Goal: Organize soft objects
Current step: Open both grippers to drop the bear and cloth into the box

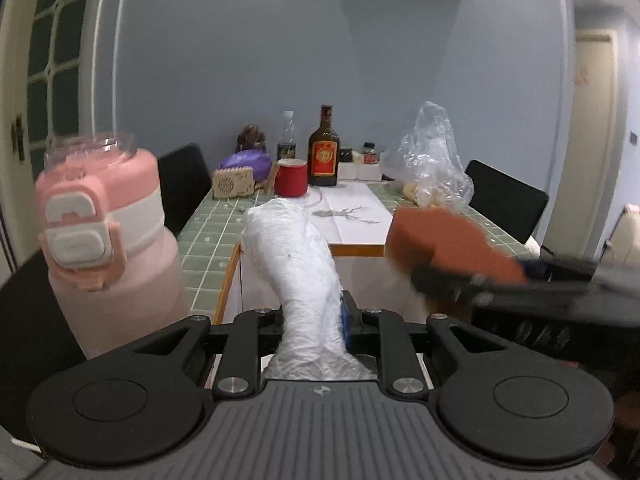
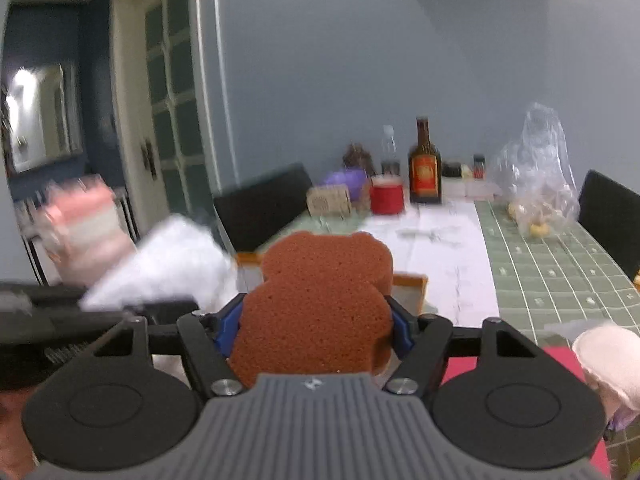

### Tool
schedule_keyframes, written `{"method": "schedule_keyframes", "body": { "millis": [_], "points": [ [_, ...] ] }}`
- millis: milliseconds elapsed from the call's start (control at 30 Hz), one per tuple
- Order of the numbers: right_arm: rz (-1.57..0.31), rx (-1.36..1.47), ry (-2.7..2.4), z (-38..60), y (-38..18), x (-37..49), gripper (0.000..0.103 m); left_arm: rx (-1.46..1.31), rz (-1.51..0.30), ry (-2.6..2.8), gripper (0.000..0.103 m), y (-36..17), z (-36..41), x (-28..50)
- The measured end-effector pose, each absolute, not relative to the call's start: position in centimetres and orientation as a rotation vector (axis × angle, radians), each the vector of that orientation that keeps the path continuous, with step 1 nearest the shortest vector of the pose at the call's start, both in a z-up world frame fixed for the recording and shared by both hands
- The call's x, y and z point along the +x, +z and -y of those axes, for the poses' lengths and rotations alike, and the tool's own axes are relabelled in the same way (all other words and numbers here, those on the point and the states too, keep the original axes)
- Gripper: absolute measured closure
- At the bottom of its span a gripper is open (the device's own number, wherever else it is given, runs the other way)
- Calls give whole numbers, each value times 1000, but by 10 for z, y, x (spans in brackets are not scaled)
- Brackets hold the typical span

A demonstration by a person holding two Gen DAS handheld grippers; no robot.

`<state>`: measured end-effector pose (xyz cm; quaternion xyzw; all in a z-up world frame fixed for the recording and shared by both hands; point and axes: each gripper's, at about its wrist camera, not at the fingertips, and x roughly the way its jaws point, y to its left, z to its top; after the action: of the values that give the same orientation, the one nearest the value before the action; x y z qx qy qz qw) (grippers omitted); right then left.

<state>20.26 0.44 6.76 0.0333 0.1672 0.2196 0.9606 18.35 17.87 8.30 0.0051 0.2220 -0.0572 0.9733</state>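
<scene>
Two tongs level over table, left tongs (image 1: 312,320) pinching white cloth (image 1: 296,256), right tongs (image 2: 316,328) clamping brown sponge (image 2: 320,292)

No legible text on anything.

White cloth (image 1: 296,264); rust-brown sponge (image 2: 316,312); pink bottle (image 1: 108,248); green-tiled table (image 1: 204,240)

Each gripper (image 1: 316,320) (image 2: 316,328) has a grey ribbed body, black linkage arms, silver screws, round black discs and blue pads.
</scene>
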Motion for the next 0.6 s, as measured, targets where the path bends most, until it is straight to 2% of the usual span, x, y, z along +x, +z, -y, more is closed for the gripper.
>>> {"method": "schedule_keyframes", "body": {
  "millis": [67,100,167,200,233,267,300,367,433,600],
  "points": [
    [-319,51,456,-6,66,198,34,43,-405,-117,75,81,-174,174],
    [-330,47,457,-7,64,199,34,63,-391,-108,75,79,-172,172],
    [-387,42,474,-7,58,209,34,102,-371,-61,65,74,-167,172],
    [-403,49,481,-7,56,211,34,115,-364,-29,63,71,-165,173],
    [-418,76,492,-4,55,214,33,125,-366,5,57,71,-163,174],
    [-420,101,490,-1,55,215,33,127,-356,17,42,71,-163,171],
    [-421,112,482,0,55,216,31,123,-330,15,37,73,-163,167],
    [-436,135,484,3,54,218,28,116,-291,37,20,75,-166,165],
    [-445,153,493,5,54,222,6,72,-266,66,9,78,-173,164],
    [-377,106,505,-1,58,212,3,-160,-251,-6,8,88,-202,160]
  ]
}}
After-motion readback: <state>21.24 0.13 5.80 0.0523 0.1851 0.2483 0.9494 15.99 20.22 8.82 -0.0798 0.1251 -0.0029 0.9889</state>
